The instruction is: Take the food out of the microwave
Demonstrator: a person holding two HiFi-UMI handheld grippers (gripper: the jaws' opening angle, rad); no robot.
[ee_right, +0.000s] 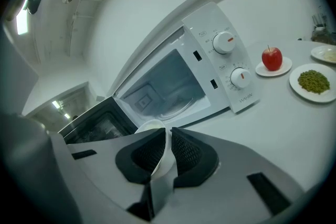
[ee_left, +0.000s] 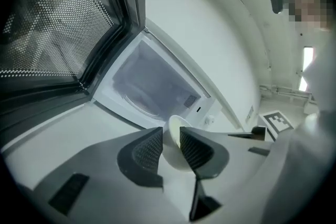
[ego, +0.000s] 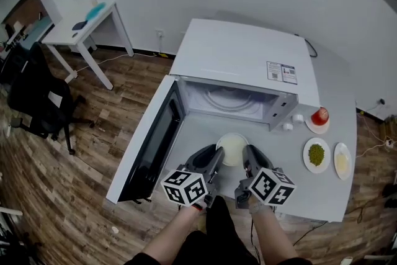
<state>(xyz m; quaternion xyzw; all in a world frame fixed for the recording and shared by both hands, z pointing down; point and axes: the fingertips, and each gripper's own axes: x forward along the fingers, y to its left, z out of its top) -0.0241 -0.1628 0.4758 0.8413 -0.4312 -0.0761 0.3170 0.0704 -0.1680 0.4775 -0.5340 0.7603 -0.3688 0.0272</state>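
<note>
holding a white bowl point(ego: 232, 147) of pale food from both sides, just outside the mouth of the microwave point(ego: 245, 62), over the grey surface point(ego: 335, 195). out of the cavity already, by the look of it; resting on the surface or lifted clear, impossible to tell.

left claw point(ego: 218, 153) clamped on the bowl's left rim, one pad inside the wall and one outside, with a fair gap between the pads because of the curved wall caught there. right claw point(ego: 249, 152) pinched nearly together on the opposite rim, biting only the thin edge. gripped at two opposite points most likely to keep the bowl level and the food from spilling; safer than a single rim pinch, prone to tipping.

door point(ego: 152, 136) swung wide open to the left, leaving a straight path out toward the person. glass turntable point(ego: 231, 101) bare inside.

off to the right, well apart from the bowl: an apple point(ego: 319, 115) on a saucer, a plate of green peas point(ego: 317, 154), another plate point(ego: 342, 161) of something pale. probably the serving side, with free surface nearer at hand in front of the microwave.

next, probably: carry level, set down, then let go of both rims.
</note>
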